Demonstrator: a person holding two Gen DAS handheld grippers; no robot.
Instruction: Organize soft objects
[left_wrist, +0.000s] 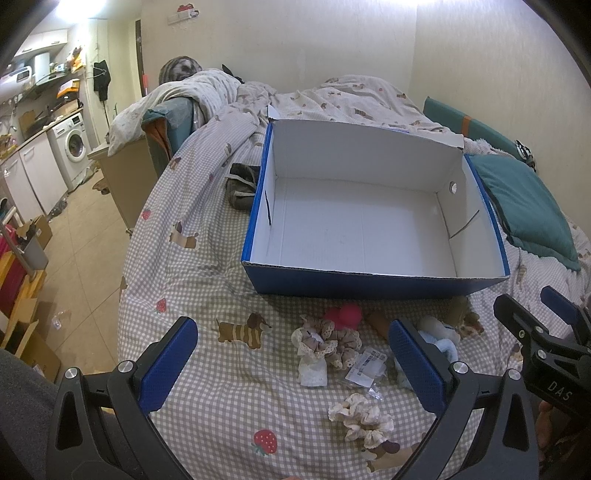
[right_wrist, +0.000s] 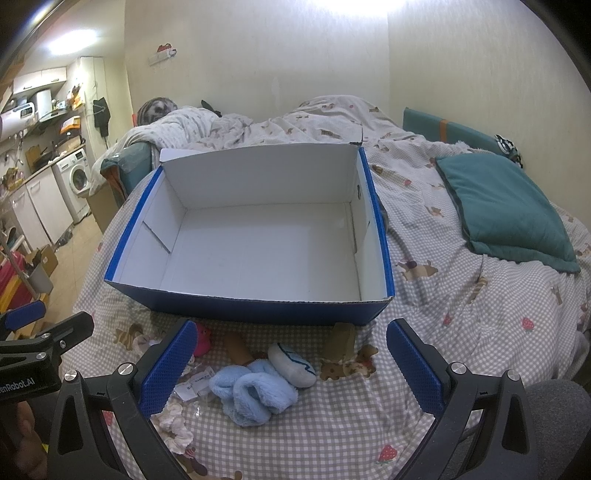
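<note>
I see bright ceiling glare at twelve o'clock, soft shadows, sharp centres, and dark fisheye-bent corners.

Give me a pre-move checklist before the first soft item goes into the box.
1. Box empty and open: ok.
2. Left gripper open, holding nothing: ok.
3. Right gripper open, holding nothing: ok.
4. Blue fluffy socks between the right fingers' line: ok.
5. Scrunchie ahead of the left gripper, free of other items: not ok, it lies against paper tags.
6. Grippers apart from each other: ok.
</note>
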